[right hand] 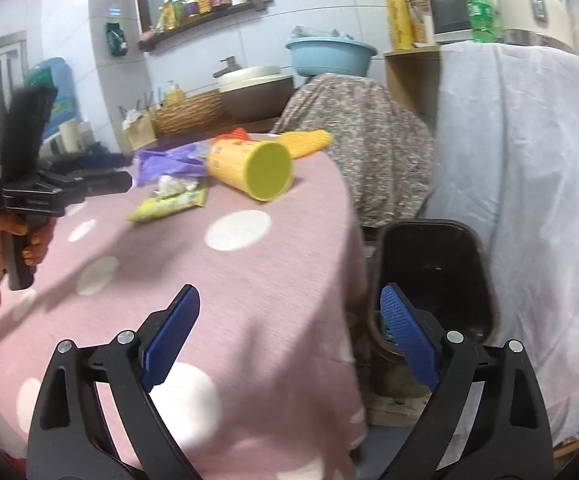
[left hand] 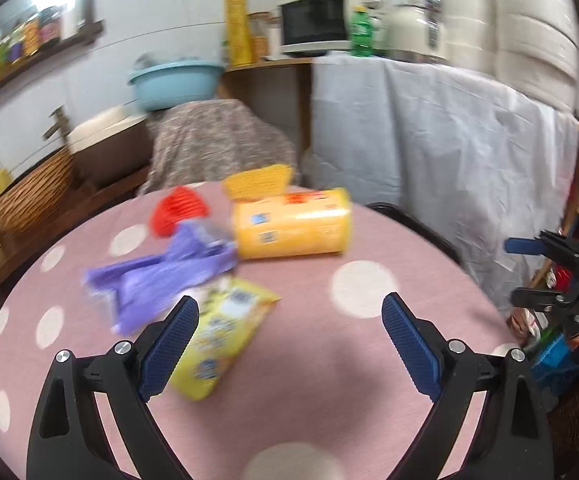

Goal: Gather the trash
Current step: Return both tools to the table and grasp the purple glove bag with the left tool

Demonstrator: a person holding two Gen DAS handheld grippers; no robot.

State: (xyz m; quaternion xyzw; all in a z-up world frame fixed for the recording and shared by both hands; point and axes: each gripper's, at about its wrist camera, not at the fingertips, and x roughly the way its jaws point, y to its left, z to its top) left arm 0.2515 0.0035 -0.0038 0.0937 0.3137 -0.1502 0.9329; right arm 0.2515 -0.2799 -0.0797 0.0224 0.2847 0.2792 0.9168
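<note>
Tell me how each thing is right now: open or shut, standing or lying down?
left gripper: jaws open, nothing between them.
right gripper: jaws open, empty.
yellow canister: lying on its side on the table.
yellow snack packet: lying flat.
purple bag: crumpled, lying on the table.
black bin: upright, no lid, beside the table.

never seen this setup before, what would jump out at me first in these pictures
The pink tablecloth with white dots fills both views, with a heap of litter at its far side: a yellow canister lying on its side, a crumpled purple bag and a yellow snack wrapper nearer the camera. Both the left gripper and the right gripper are open and empty. A black bin stands on the floor beside the table's edge.
</note>
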